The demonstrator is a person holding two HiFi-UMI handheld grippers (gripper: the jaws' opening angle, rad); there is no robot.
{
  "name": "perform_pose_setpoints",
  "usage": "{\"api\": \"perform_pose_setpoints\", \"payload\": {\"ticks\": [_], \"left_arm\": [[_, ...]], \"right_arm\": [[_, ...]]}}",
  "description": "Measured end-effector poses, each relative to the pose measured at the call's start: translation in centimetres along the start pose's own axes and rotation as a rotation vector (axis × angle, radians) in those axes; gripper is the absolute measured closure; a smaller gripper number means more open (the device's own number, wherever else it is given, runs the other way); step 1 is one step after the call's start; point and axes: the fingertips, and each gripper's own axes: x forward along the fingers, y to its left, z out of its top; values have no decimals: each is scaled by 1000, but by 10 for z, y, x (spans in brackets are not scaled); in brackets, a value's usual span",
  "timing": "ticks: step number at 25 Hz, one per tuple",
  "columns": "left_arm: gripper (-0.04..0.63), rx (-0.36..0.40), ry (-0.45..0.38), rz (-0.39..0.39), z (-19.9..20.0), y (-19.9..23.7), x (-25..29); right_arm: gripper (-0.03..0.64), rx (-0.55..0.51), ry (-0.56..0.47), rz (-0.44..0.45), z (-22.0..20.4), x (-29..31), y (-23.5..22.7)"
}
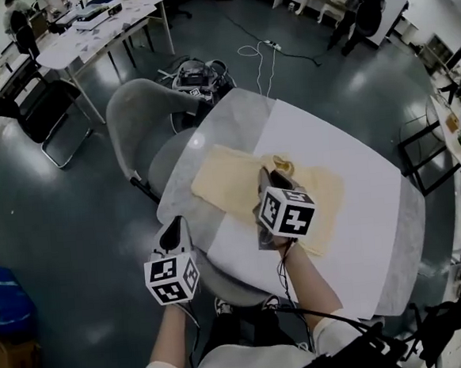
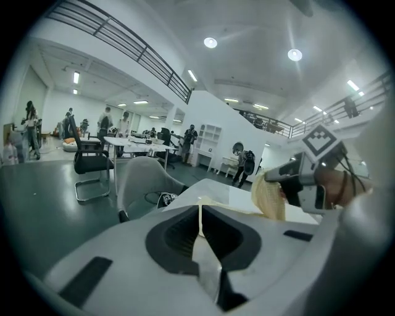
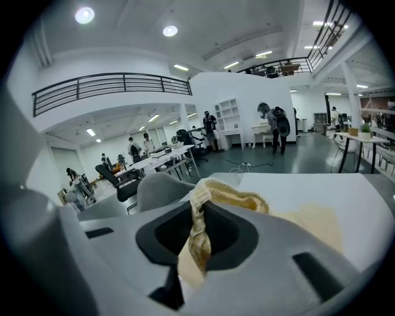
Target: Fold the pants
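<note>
The pale yellow pants lie spread on the white mat of a grey table. My right gripper hovers over their middle, shut on a ribbed fold of the pants that is lifted off the cloth. The same bunched fold hangs from it in the left gripper view. My left gripper is off the table's near left edge, beside the chair, apart from the pants. Its jaws stand together with only a thin pale line between them, and I cannot tell whether that line is cloth.
A grey shell chair stands against the table's left side. Behind it on the floor lie a dark bag and a white cable. A black folding chair and a long white table are farther left.
</note>
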Motion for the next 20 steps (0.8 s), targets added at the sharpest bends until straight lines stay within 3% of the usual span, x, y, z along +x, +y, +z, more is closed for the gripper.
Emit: {"api": "perform_pose_setpoints", "payload": {"ticks": [3,5,8,13,20], "left_arm": [[578,-9,22,13,-13,21,-3],[578,-20,44,15,-28,30,-2],[578,-29,62,14,-46,36,4],[578,-44,62,8,-53,38,12],[578,-39,47,-23,-49,19,21]], "right_arm": [[567,-77,62,82,-22,56,59],[453,-143,115,136,-46,88,96],[433,-174,149,154,-78,103,117],[440,-137,194,122,-112,99,96],[458,-97,171,48,-105,77,46]]}}
